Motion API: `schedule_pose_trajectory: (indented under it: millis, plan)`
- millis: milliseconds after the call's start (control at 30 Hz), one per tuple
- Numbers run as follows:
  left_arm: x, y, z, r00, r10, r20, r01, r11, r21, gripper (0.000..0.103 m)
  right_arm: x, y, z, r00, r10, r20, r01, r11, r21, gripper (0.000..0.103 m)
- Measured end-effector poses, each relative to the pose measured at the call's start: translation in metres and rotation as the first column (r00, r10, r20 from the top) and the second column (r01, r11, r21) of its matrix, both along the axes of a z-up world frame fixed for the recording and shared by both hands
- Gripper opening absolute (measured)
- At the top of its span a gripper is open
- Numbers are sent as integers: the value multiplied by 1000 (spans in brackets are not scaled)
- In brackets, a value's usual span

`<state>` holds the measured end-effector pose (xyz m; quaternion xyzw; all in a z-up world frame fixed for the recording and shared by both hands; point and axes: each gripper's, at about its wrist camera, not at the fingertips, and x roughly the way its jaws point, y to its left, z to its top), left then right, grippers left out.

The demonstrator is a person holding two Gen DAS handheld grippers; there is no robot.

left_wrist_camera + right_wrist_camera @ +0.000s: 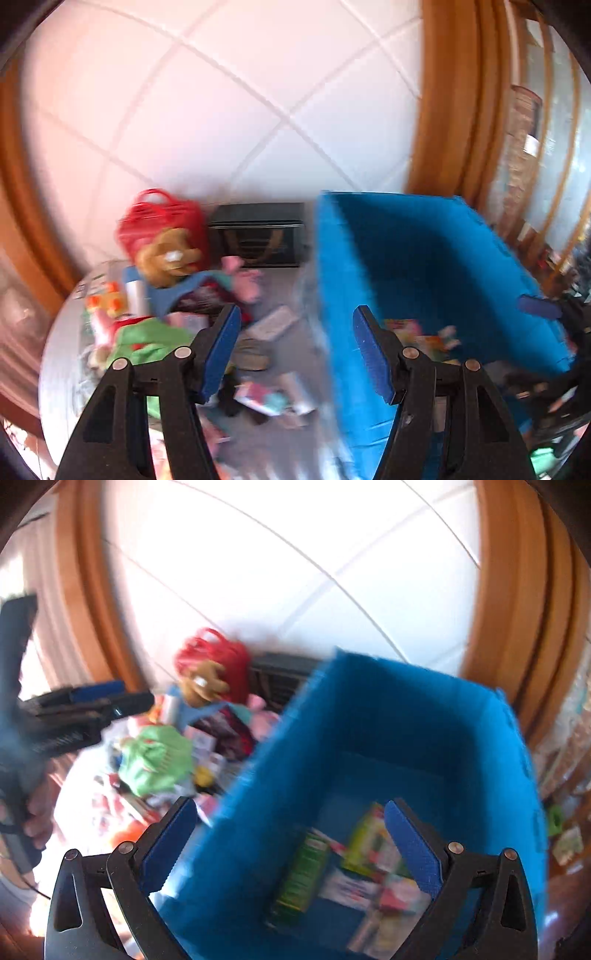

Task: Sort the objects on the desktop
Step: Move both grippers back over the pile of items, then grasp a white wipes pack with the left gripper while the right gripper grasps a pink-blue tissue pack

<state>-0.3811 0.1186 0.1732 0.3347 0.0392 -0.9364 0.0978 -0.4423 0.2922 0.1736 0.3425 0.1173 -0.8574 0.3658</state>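
A blue fabric bin (424, 258) stands on the right of the round table (62, 354). In the right wrist view the bin (406, 720) holds several flat boxes, among them a green one (303, 871). My right gripper (291, 845) hangs open above the bin's near wall with nothing between its pads. My left gripper (295, 350) is open and empty too, above the table clutter beside the bin's left wall. The right wrist view shows the left gripper (92, 701) from the side, held by a hand (33, 812). Both views are blurred.
A heap lies left of the bin: a red bag (162, 218), a brown plush toy (170, 254), green cloth (147, 339), a pink plush (247, 284) and small boxes. A black box (258, 236) stands behind. Beyond the table are white floor tiles and wooden frames.
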Motion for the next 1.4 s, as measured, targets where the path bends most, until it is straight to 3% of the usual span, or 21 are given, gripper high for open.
schedule_pose_trajectory:
  millis: [133,400,600,767,933,1167,1233,1300,1333,1367,1400]
  plan:
    - [44,-57,-24,997,78,-24,-79,995,-60,62,30,-39,-5,998,69,1,-68,995,-79,103]
    - [114,-178,-86,967,253,17,-252,967,-43,62,59,-123,-30,995,104,2,-103,990,-94,103]
    - [152,-256,-152,923,368,109,-368,930,-24,62,71,-176,-68,990,130,63,-123,987,-101,103]
    - [185,-306,-221,862,457,222,-455,888,-60,62,59,-211,-122,995,50,83,-51,999,6,103]
    - [210,-329,-293,818,461,345,-495,869,14,62,37,-224,-183,992,-37,122,22,992,126,103]
    - [221,-332,-361,767,453,455,-543,835,84,62,13,-230,-251,978,-99,184,56,973,224,103]
    - [224,-331,-375,756,445,480,-553,827,104,62,9,-231,-267,976,-105,192,56,967,249,103]
    - [226,-330,-384,766,425,483,-547,825,141,62,4,-232,-281,973,-116,202,60,962,266,103]
    - [226,-329,-385,772,415,481,-543,824,161,60,1,-231,-287,971,-123,206,64,961,270,103]
    - [227,-327,-386,783,403,473,-534,826,181,39,-2,-230,-293,968,-128,216,66,960,272,103]
    - [226,-326,-385,794,388,468,-523,829,201,26,-4,-229,-298,966,-134,222,70,959,275,103]
